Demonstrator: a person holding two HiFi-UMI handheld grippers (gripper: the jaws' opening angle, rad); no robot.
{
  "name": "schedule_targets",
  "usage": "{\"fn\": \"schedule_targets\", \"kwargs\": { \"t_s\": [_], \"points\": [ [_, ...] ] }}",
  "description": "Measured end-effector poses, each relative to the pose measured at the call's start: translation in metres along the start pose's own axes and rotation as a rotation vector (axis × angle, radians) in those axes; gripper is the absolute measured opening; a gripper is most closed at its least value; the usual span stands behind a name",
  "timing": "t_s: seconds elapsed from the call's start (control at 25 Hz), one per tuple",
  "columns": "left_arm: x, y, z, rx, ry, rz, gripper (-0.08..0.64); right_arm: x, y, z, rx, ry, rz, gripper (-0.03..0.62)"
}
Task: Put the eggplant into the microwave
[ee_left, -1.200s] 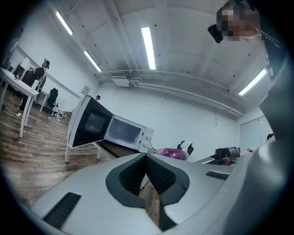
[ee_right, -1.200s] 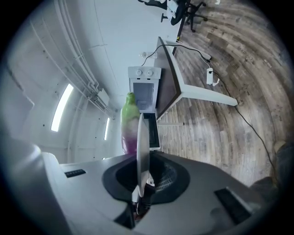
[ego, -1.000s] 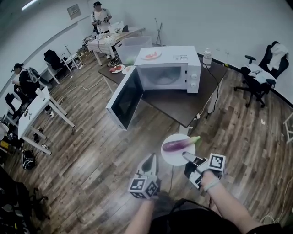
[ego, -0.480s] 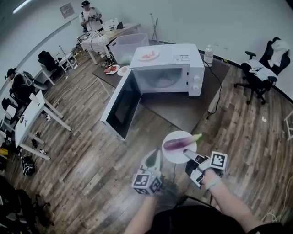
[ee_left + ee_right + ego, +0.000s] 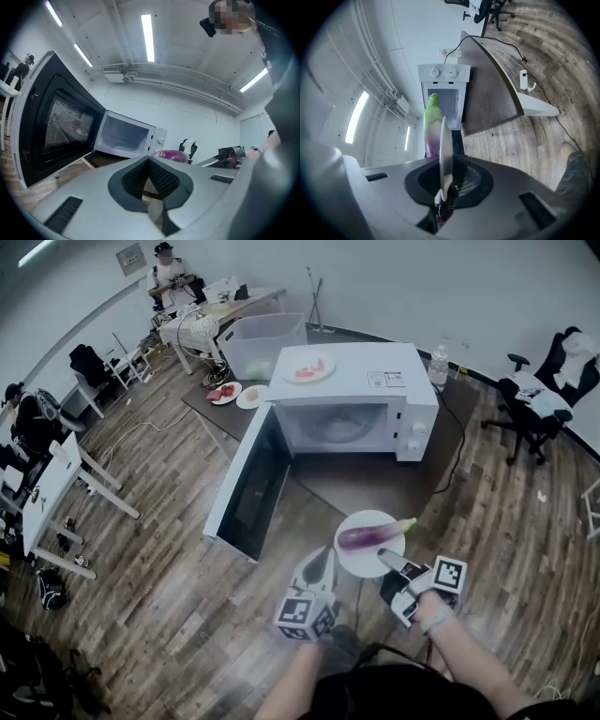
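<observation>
A purple eggplant (image 5: pixel 368 536) with a green stem lies on a white plate (image 5: pixel 359 562). My right gripper (image 5: pixel 383 558) is shut on the plate's near rim and holds it level above the wooden floor. In the right gripper view the plate (image 5: pixel 444 149) stands edge-on between the jaws, the eggplant (image 5: pixel 431 127) to its left. The white microwave (image 5: pixel 361 399) stands ahead on a brown table (image 5: pixel 375 479), its door (image 5: pixel 246 486) swung wide to the left and its cavity bare. My left gripper (image 5: pixel 323 556) hovers shut and empty, left of the plate.
A plate of food (image 5: pixel 309 368) rests on the microwave's top. A water bottle (image 5: pixel 438 362) and a power cable are at the table's right. A clear bin (image 5: pixel 262 338) and small plates (image 5: pixel 225 393) sit behind. Office chair (image 5: pixel 539 395) at right; desks and people at left.
Both grippers have moved forward toward the microwave, the plate and eggplant carried along. The microwave and its open door now sit closer and larger in the head view.
</observation>
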State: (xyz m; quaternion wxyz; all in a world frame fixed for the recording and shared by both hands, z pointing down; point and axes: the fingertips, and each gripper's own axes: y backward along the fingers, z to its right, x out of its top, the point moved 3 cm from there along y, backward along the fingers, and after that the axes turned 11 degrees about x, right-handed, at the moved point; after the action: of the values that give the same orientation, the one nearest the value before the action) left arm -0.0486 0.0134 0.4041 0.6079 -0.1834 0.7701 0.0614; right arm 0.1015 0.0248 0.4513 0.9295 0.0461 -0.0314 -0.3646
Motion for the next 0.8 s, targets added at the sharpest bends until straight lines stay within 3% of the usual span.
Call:
{"fn": "schedule_targets", "kwargs": {
  "t_s": [0.48,0.8],
  "points": [
    [0.011,-0.063,-0.04,-0.007,-0.003,-0.032,0.0,0.035,-0.061,0.013,0.015,0.004,0.031,0.026],
    [0.018,-0.103,-0.05,-0.064,0.0,-0.041,0.0,0.056,-0.087,0.013,0.016,0.005,0.076,0.026]
  ]
}}
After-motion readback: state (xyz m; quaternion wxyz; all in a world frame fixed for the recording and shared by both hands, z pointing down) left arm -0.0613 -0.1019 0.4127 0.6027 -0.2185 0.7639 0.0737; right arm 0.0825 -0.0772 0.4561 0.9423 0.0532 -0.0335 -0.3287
